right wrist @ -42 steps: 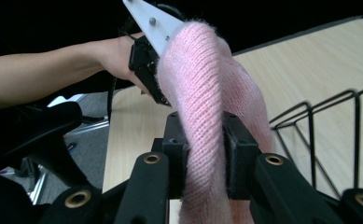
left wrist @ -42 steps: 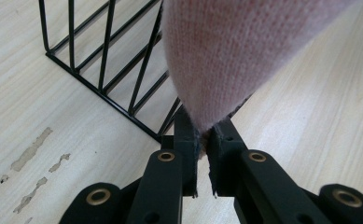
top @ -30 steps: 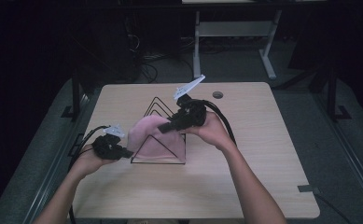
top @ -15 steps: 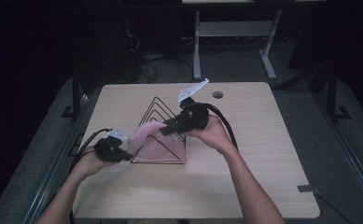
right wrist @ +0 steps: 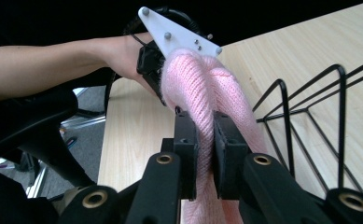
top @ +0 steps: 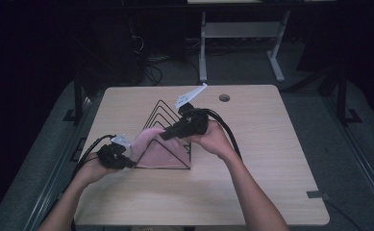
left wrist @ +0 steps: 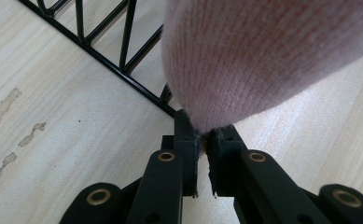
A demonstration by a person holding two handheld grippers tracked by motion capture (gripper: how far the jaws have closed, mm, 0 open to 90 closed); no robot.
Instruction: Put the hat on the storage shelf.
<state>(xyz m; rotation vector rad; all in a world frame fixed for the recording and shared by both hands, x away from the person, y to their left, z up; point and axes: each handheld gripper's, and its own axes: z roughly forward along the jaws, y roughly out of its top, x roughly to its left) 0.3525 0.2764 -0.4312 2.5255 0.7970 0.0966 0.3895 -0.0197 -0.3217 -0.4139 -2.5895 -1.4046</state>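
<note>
Currently you are holding a pink knitted cloth (top: pixel 153 147) between both tools, stretched over the front of a black wire rack (top: pixel 168 137) that is standing near the middle of the wooden table (top: pixel 252 192).

Left gripper (top: pixel 124 161): sitting low at the rack's front left corner, close to the tabletop. In the left gripper view its jaws are drawn almost together and are pinching a bunched end of the cloth (left wrist: pixel 263 60) at their tips; the fabric is ballooning out above them. The rack's base bar (left wrist: pixel 109 60) is running diagonally just beyond the jaws, on pale wood.

Right gripper (top: pixel 168 134): raised above the rack's front frames, pointing toward your left hand (top: pixel 95 168). Its jaws have just been closing, and in the right gripper view they are clamping a thick fold of the cloth (right wrist: pixel 207 93) between the pads. The fold is running straight away from those jaws to the left gripper (right wrist: pixel 153 63), whose grey plate is showing above the far end of the cloth. The rack's wire loops (right wrist: pixel 310 121) are standing just to the right of the fold in that view.

Cloth position: draping from the right gripper down to the left one, with its lower part hanging against the rack's front triangle and reaching the base bar. Your right hand (top: pixel 213 139) is resting above the rack's right side.
</note>
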